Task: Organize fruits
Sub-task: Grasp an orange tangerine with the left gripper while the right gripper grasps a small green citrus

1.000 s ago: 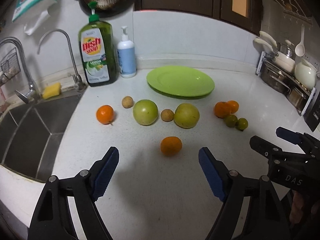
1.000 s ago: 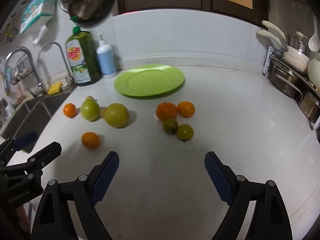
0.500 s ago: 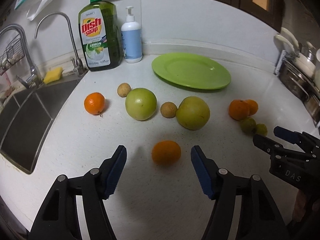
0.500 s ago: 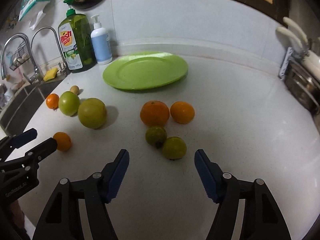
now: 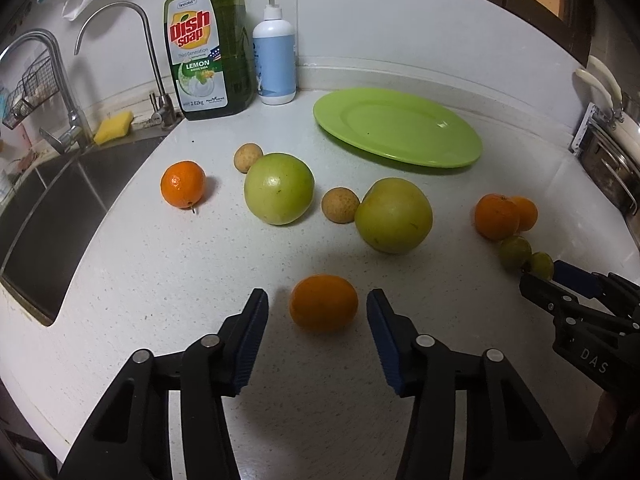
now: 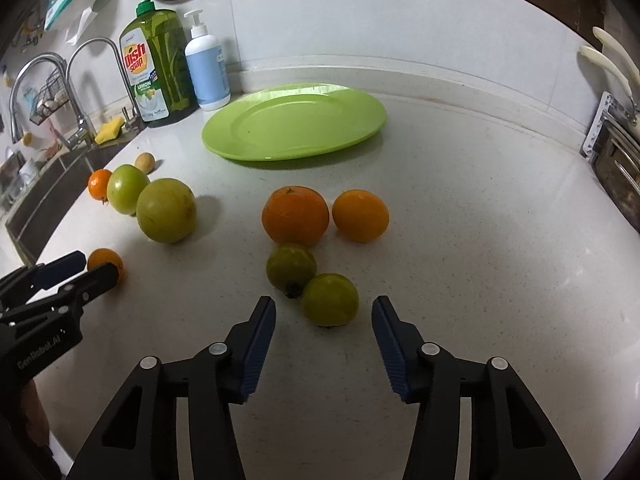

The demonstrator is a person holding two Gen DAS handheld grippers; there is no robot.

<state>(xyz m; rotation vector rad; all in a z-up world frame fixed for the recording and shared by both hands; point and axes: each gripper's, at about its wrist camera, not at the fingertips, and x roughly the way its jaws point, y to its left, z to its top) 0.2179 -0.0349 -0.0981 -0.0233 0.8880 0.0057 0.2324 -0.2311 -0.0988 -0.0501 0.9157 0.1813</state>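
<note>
left claw (image 5: 316, 312) spread, flanking orange (image 5: 323, 309)

Left gripper (image 5: 317, 312): matte black plastic arms with triangular cut-outs, silver round rivets at the joints, blue ribbed pads (image 5: 251, 344) lining the inner faces; white "GenRobot.AI" lettering on its side in the right wrist view. Right gripper (image 6: 324, 320): same black build, silver rivets, blue ribbed pads (image 6: 392, 354); "DAS" in pale letters on its body in the left wrist view.

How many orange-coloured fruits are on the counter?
4. One lies between the left gripper's jaws, one sits near the sink, and two sit side by side at the right. None seems hidden.
</note>
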